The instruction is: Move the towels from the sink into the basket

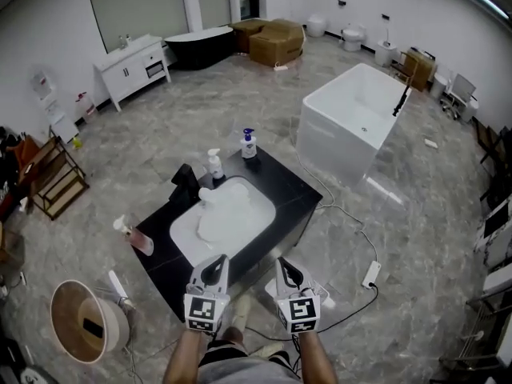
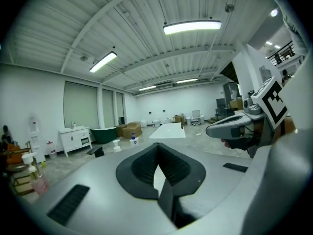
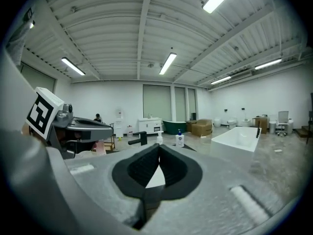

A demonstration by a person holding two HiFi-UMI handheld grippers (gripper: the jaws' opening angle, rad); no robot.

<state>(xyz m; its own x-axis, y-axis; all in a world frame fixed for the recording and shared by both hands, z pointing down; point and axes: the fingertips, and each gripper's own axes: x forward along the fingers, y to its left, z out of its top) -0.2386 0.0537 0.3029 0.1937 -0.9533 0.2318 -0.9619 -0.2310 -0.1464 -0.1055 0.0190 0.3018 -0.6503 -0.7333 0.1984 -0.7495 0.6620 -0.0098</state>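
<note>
White towels [image 1: 228, 212] lie heaped in the white sink basin [image 1: 182, 234], set in a black counter [image 1: 288, 184]. The round basket [image 1: 83, 322] stands on the floor at lower left, tipped so its opening faces me. Both grippers hover side by side just in front of the counter's near edge, short of the towels. The left gripper [image 1: 216, 265] [image 2: 158, 146] has its jaws meeting at the tips with nothing between them. The right gripper [image 1: 286, 264] [image 3: 159, 147] is shut and empty too. Neither gripper view shows the towels.
A black faucet [image 1: 186, 178], a white pump bottle [image 1: 214, 164] and a blue-labelled bottle [image 1: 249, 144] stand on the counter's far side. A pink bottle [image 1: 141, 239] leans at its left edge. A white bathtub [image 1: 356, 114] stands to the right; a power strip [image 1: 371, 274] lies on the floor.
</note>
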